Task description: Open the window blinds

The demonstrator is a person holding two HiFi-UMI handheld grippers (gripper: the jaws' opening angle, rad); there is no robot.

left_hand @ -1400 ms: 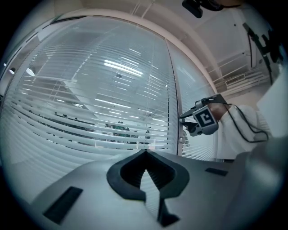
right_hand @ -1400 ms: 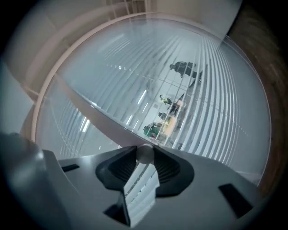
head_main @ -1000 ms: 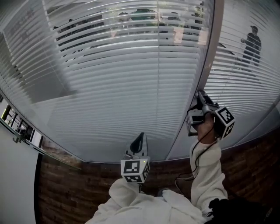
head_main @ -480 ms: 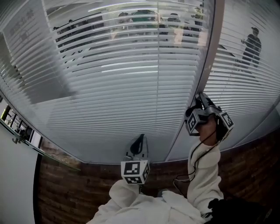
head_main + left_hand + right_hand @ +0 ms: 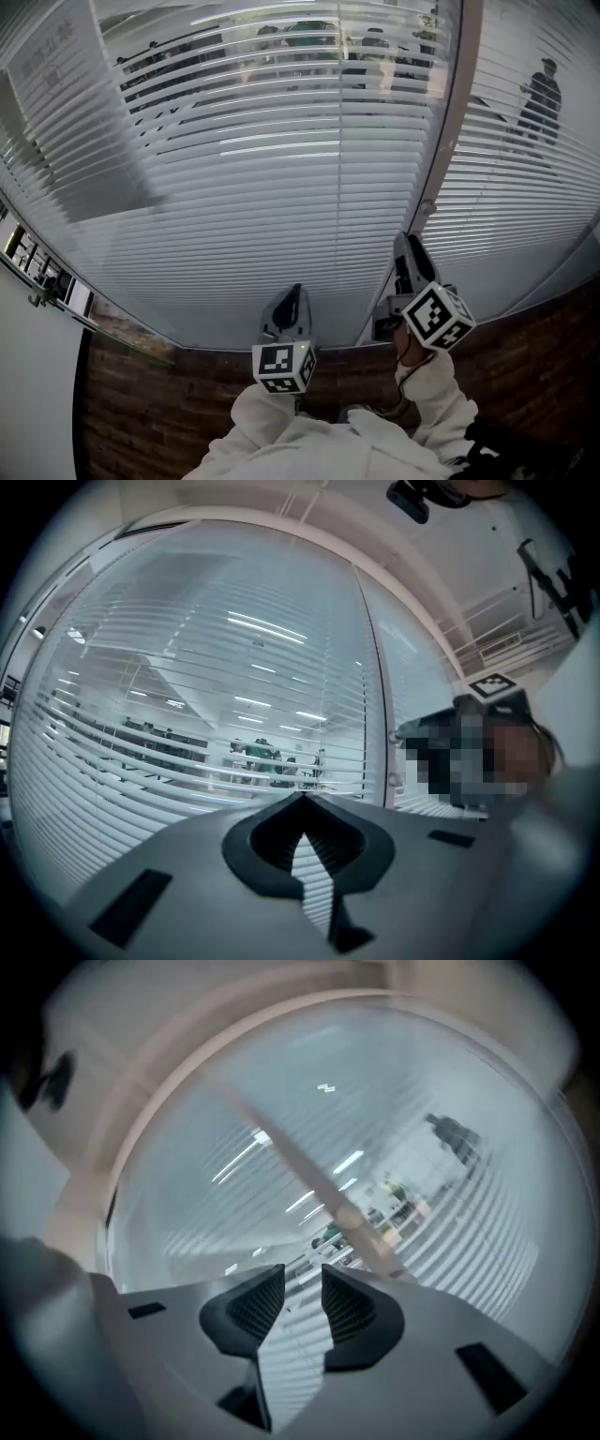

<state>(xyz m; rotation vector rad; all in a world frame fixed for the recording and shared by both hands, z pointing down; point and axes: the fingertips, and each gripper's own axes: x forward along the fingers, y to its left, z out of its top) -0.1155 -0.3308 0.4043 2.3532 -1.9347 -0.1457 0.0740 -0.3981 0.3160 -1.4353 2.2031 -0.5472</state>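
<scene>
Head view: the white horizontal-slat window blinds [image 5: 281, 187] hang down over the wide glass pane straight ahead. A second run of them lies to the right of the pale vertical frame post [image 5: 450, 122]. The upper slats are tilted enough to show people [image 5: 309, 37] in the room beyond, and I cannot tell any change in that tilt from a second ago

The right gripper [image 5: 405, 246] has changed most. A second ago it was raised against the frame post, near the small fitting [image 5: 428, 204] on it. It has since dropped down and inward, towards the bottom of the post, and has rolled at the wrist. Its square-marker cube [image 5: 437, 317] now faces upward instead of sitting out to the side of the hand. In the right gripper view, which is smeared, its jaws stand apart. Only blinds and the blurred post [image 5: 309, 1176] show through the gap, and nothing is gripped

The left gripper [image 5: 293, 292] has kept its place low in the middle, pointing at the blinds, with its own marker cube [image 5: 283, 366] nearest the camera. In the left gripper view its jaws meet at the tips and hold nothing

Below the glass runs a dark reddish-brown brick-pattern surface [image 5: 141, 394], and the person's white sleeves [image 5: 427, 394] fill the bottom edge
</scene>
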